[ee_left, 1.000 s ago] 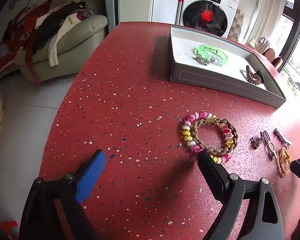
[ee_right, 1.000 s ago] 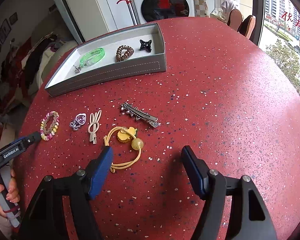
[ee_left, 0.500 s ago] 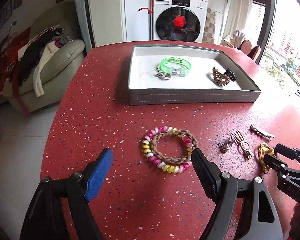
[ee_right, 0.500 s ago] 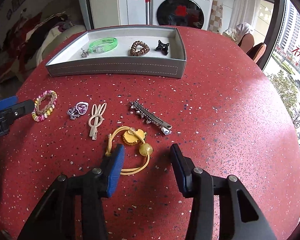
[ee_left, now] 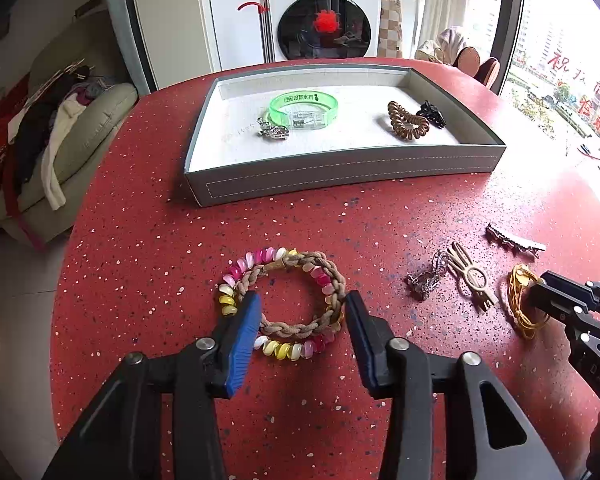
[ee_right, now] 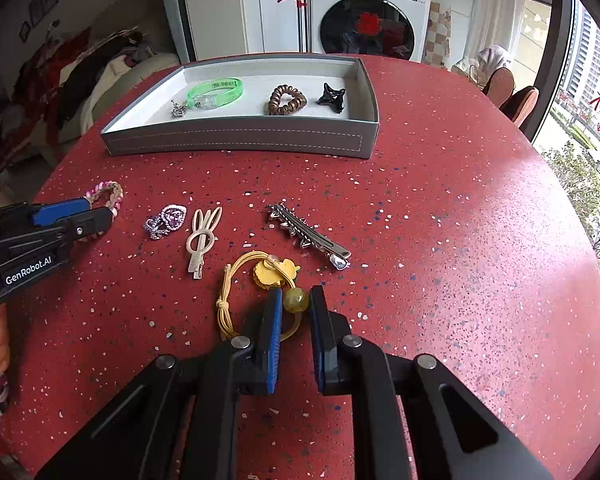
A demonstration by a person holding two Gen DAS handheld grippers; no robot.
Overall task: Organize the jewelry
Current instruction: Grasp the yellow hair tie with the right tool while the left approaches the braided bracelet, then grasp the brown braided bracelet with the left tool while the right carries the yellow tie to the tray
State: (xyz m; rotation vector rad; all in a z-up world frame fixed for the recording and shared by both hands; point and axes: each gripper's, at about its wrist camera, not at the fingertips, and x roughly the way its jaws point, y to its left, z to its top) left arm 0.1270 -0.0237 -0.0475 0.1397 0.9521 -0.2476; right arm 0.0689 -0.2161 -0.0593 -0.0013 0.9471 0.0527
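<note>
A braided bracelet (ee_left: 300,260) with pink and yellow beads lies round on the red table. My left gripper (ee_left: 302,300) straddles it. Its jaws are closing, one finger over the left rim and one at the right rim. In the right wrist view the left gripper (ee_right: 98,209) shows from the side with the bracelet (ee_right: 108,194) at its tips. My right gripper (ee_right: 296,292) is shut on the green-yellow bead of the yellow hair tie (ee_right: 272,272). The left wrist view has the right gripper (ee_left: 538,288) at the hair tie (ee_left: 520,304). The grey tray (ee_left: 340,172) stands beyond.
The tray holds a green bangle (ee_left: 304,104), a silver pendant (ee_left: 274,130), a brown spiral tie (ee_left: 406,122) and a black claw clip (ee_left: 432,114). Loose on the table: silver brooch (ee_right: 166,220), beige rabbit clip (ee_right: 202,236), spiked silver clip (ee_right: 306,232). A sofa (ee_left: 80,140) stands left.
My left gripper has come forward over the bracelet and its jaws have narrowed around it. The right jaws have closed from wide apart onto the hair tie's bead.
</note>
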